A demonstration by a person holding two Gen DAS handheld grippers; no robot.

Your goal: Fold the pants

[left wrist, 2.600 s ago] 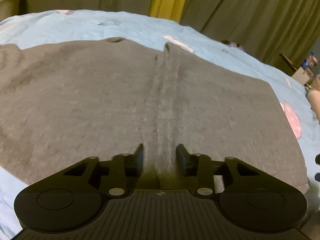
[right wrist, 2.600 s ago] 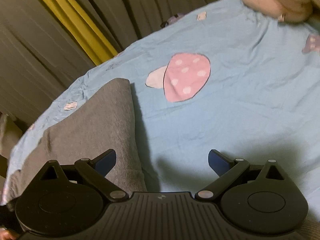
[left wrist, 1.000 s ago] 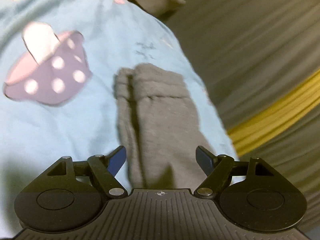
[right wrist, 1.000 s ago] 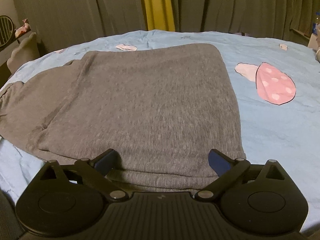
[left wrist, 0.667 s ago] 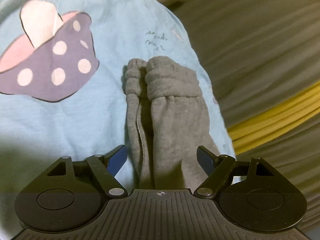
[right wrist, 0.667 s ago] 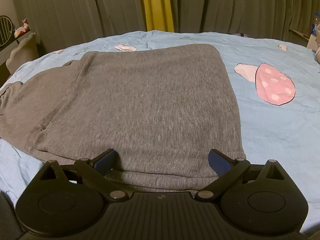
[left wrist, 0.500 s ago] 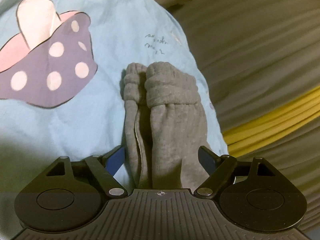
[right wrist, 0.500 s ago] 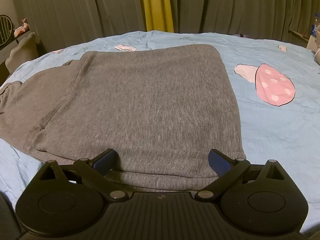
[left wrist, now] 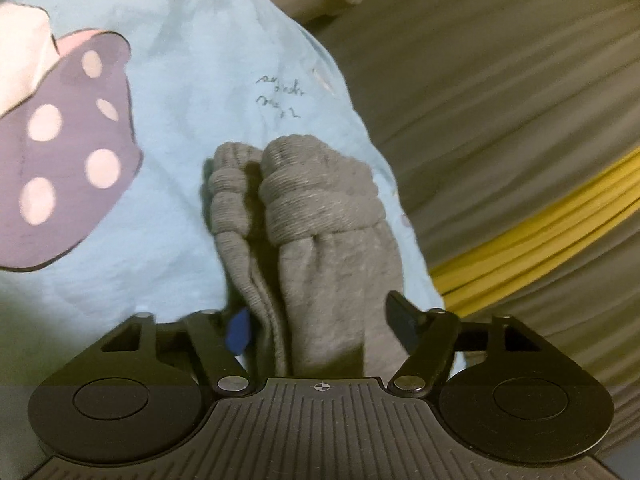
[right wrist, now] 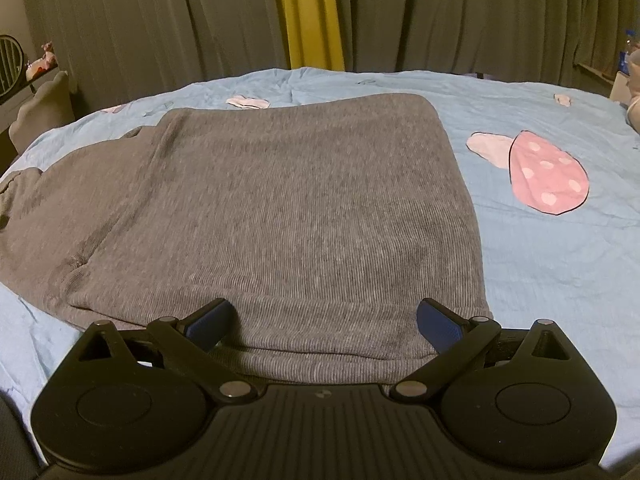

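Left gripper [left wrist: 320, 320] has swung from the flat pants [right wrist: 280, 208] middle to the stacked leg cuffs [left wrist: 316, 196], jaws now wide around them, gripping nothing. Right gripper [right wrist: 324, 320] stays open over the waistband on the blue sheet [right wrist: 560, 260]; lengthwise fold looks next.

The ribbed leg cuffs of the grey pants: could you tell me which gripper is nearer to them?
Left. The left gripper is open astride the pant legs, just short of the ribbed leg cuffs. The right gripper is open over the waistband; no cuffs show there.
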